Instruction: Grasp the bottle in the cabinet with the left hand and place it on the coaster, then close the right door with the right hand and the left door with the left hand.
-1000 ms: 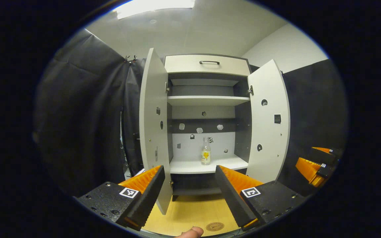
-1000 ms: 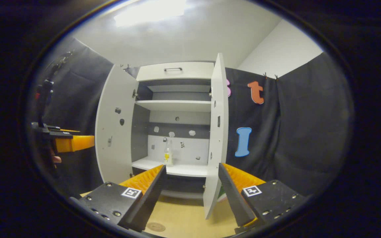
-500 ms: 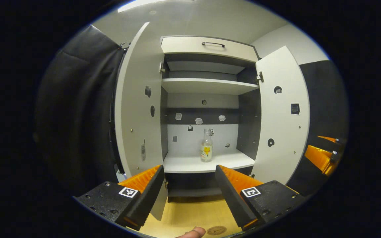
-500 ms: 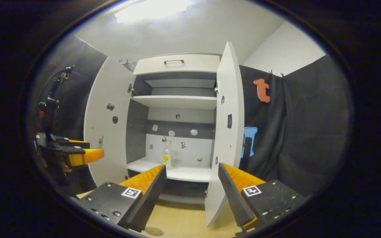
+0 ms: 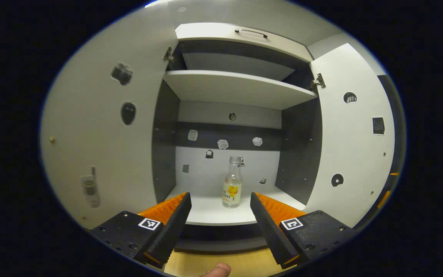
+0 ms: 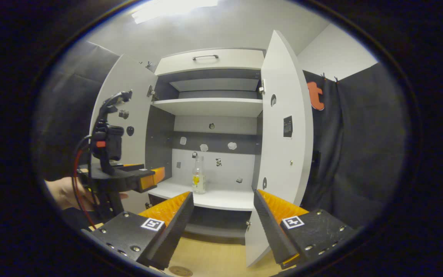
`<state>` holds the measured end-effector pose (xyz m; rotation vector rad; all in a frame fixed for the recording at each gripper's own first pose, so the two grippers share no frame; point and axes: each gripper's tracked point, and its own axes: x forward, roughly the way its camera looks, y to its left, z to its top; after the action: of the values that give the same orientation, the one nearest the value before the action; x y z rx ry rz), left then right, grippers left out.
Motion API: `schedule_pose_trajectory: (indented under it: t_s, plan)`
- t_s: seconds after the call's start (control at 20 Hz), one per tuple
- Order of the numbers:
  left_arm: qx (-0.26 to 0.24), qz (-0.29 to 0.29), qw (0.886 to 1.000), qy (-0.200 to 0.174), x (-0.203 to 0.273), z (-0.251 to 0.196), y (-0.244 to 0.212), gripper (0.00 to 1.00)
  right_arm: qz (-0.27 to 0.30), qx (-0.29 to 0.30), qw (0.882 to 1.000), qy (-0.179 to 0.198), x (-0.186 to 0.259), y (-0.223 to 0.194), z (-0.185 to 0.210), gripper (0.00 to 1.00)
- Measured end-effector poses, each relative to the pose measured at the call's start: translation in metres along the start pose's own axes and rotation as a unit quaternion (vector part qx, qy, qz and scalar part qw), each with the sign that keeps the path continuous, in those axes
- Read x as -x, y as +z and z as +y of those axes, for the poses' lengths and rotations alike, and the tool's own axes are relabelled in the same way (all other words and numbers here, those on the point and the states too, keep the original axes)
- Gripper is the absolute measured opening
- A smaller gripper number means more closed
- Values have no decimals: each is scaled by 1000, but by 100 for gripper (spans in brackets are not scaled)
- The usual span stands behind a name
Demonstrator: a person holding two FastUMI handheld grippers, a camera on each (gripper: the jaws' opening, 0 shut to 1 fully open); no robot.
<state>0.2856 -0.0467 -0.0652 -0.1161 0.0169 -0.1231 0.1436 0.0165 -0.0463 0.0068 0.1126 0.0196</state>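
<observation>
I've pushed my left claw [image 5: 220, 215], jaws apart, closer; bottle [image 5: 232, 182] now just ahead between fingers, ungrasped.

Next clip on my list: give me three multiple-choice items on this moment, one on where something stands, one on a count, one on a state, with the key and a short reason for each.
1. Where does the bottle stand?
A. on the lower white shelf in the cabinet
B. on the coaster
C. on the upper shelf

2. How many cabinet doors stand open?
A. none
B. one
C. two

3. What state is the left gripper in?
A. shut on the bottle
B. open, short of the bottle
C. shut on a door edge

Key: 1 A, the bottle stands upright on the lower shelf, near the back wall. 2 C, the left door and the right door are both swung out. 3 B, the left gripper view shows its fingers spread with the bottle beyond them, untouched.
</observation>
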Motion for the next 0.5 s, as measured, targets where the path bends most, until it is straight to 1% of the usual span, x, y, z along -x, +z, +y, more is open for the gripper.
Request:
schedule_pose_trajectory:
  t_s: [0.05, 0.1, 0.2, 0.25, 0.3, 0.5]
  plan:
    - [-3, 2, 1000, -4, -17, -1, -8, 98, 3, -3, 1000, -7, -1, 0, -4, 94]
    - [-14, 4, 1000, -4, -37, -2, -17, 98, 5, -7, 1000, -13, 0, 1, -6, 96]
    - [-25, 8, 1000, -4, -68, -6, -30, 98, 1, -7, 1000, -7, 4, 3, -5, 96]
    - [-28, 10, 1000, -2, -86, -7, -37, 98, 0, -3, 1000, -3, 8, 4, -4, 94]
    - [-28, 9, 1000, -5, -102, -10, -42, 98, -4, 4, 1000, -3, 10, 4, -6, 96]
    - [-37, 10, 999, -2, -156, -15, -51, 98, 2, 15, 1000, -15, 11, -1, -14, 96]
